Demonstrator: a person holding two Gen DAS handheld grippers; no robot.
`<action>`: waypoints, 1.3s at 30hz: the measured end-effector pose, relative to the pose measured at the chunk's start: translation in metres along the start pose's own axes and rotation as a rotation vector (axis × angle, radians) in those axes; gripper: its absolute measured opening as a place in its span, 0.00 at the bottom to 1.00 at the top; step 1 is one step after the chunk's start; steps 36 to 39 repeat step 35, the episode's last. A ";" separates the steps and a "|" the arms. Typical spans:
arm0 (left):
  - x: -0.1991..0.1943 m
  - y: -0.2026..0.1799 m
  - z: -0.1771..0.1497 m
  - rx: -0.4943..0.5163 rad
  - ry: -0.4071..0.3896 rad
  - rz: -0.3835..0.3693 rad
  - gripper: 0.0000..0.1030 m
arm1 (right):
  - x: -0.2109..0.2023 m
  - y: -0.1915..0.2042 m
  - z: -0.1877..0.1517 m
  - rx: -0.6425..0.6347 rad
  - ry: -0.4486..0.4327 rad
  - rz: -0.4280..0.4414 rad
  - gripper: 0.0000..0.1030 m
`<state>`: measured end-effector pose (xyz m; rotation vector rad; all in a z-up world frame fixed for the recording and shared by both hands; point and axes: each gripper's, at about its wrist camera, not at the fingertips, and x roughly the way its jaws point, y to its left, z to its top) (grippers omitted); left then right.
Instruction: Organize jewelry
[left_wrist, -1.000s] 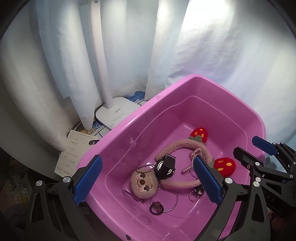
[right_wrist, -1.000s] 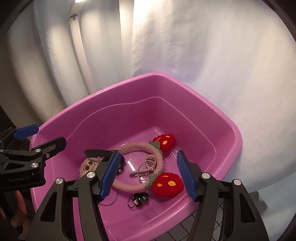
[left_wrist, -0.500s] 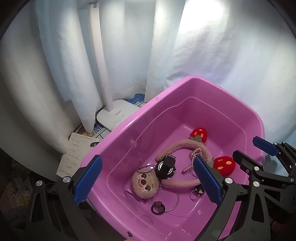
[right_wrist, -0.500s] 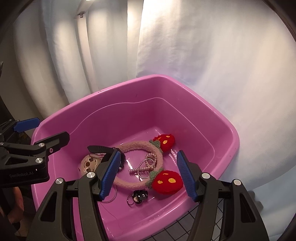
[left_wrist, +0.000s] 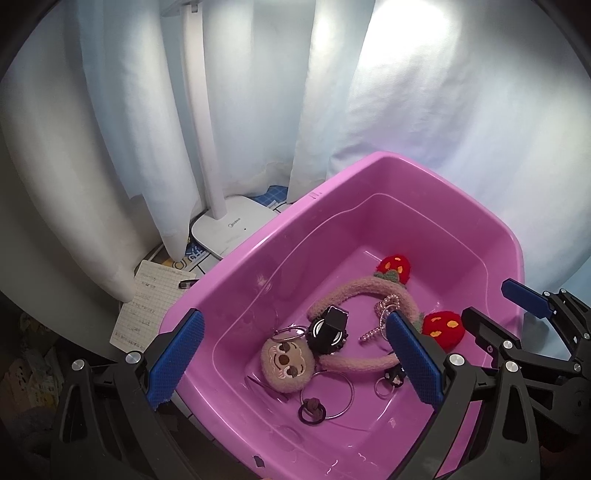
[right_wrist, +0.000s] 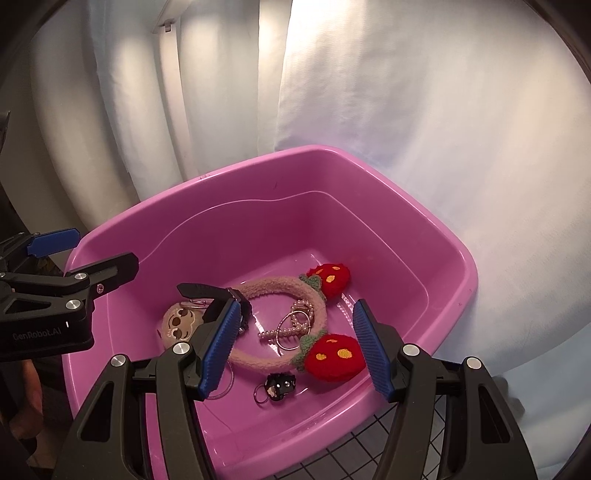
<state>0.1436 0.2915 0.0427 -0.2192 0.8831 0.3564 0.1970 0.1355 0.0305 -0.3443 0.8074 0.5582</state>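
Large pink plastic tub (left_wrist: 236, 266), white curtain behind it, holds all the jewelry on its floor. Since 1 s ago both views show more of the tub and the items sit lower and smaller: both grippers have backed up and away, nothing carried. I read that as the last drop-off being finished, or a pull-back to choose the next piece; can't tell which.

Left hand-held gripper (left_wrist: 295, 362) is released, blue pads wide apart, empty, hovering over the tub's near-left corner. Right hand-held gripper (right_wrist: 293, 349) is also released and empty, over the near edge.

Contents, big to small:
- fuzzy pink headband with 2 red strawberry pom-poms (right_wrist: 280, 291), lying flat mid-tub
- round beige plush sloth-face charm (left_wrist: 287, 364), beside the headband's end, on a thin metal ring
- black watch (left_wrist: 328, 328), resting on the headband
- pearl bead strand with metal rings (right_wrist: 291, 325), inside the headband loop
- small black charm on a keyring (right_wrist: 275, 386), near front wall
- small dark ring (left_wrist: 312, 410), by a thin hoop

Nothing in the tub has shifted. Outside it: white desk lamp base (left_wrist: 232, 229), lined paper sheet (left_wrist: 147, 306).
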 end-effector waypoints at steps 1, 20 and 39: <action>0.000 0.000 0.000 0.002 0.001 -0.001 0.94 | 0.000 0.000 0.000 0.000 -0.001 0.000 0.59; 0.001 -0.001 -0.001 -0.001 0.007 -0.022 0.94 | -0.002 -0.001 -0.002 0.001 0.000 -0.001 0.59; -0.003 -0.002 -0.002 0.004 -0.005 0.019 0.94 | -0.003 -0.003 -0.005 0.014 -0.003 -0.001 0.59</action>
